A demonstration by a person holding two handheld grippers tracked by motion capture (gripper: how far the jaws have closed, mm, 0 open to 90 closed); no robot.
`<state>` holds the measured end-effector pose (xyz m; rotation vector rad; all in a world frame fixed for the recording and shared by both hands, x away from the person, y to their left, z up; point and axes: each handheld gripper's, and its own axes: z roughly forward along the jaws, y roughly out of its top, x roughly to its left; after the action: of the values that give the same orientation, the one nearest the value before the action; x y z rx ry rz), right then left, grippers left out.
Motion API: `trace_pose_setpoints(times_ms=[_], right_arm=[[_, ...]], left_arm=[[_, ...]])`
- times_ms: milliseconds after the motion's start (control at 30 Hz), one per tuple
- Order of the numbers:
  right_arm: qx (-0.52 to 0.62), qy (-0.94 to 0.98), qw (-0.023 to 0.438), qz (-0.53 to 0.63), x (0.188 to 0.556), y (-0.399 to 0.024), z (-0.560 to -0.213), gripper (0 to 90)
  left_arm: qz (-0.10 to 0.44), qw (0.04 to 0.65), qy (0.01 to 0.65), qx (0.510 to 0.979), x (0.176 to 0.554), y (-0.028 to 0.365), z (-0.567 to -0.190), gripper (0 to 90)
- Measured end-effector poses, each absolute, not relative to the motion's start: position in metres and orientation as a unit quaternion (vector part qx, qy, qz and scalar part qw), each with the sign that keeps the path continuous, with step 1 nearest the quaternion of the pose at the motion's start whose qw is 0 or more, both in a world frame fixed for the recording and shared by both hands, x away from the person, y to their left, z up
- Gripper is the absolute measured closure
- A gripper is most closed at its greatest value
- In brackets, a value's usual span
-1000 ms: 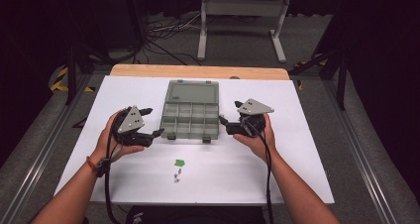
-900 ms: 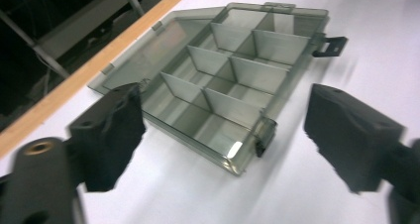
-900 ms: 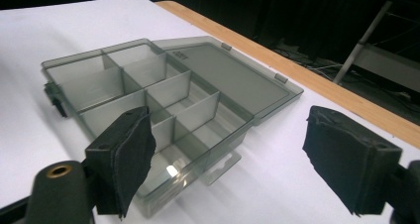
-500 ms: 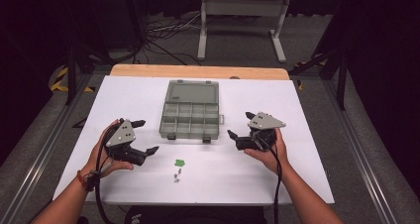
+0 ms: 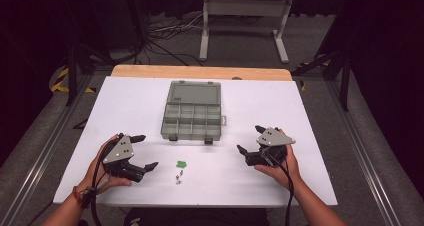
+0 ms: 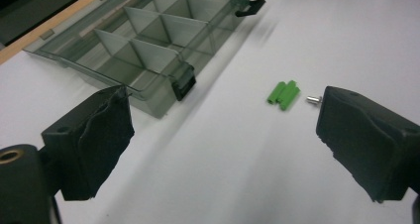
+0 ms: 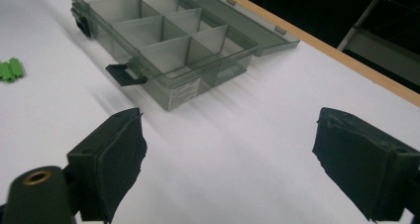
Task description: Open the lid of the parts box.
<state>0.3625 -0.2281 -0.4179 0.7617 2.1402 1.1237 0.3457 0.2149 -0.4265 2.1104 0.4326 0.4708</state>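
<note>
On the white worktop [image 5: 130, 101] we count two tongs, one organizer box, one green cluster and a few tiny metal bits.

Farthest left, our left tongs [image 5: 142, 151] sit low over the near edge with the jaws spread wide and nothing between them; they have just been opening. In the left gripper view the green pieces [image 6: 283, 94] lie ahead on the bare white surface, two short ribbed cylinders side by side and touching, with one small metal pin [image 6: 312, 99] just beside them.

From above, the green pieces sit between the two hands, and small metal screws [image 5: 179, 176], two or three, too small to count surely, lie just in front of them.

Beyond these, mid-worktop, stands the one grey organizer box [image 5: 192, 120], lid laid open flat behind it, eight compartments in two rows of four, two black latches on its near wall.

On the right, our right tongs [image 5: 250, 140] are spread wide, holding nothing, having just been opening, well apart from the box.
</note>
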Motion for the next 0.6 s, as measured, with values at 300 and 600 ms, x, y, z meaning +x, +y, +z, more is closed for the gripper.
trace_pose_setpoints(times_ms=[300,600], right_arm=[[0.272,0.815,0.298,0.416,0.345,-0.233,-0.42,12.0],[0.271,0.822,0.297,0.403,0.336,-0.233,-0.432,11.5]], left_arm=[[0.172,0.454,0.189,0.854,0.336,0.219,-0.436,8.7],[0.134,0.457,0.185,0.86,0.331,0.215,-0.446,12.4]])
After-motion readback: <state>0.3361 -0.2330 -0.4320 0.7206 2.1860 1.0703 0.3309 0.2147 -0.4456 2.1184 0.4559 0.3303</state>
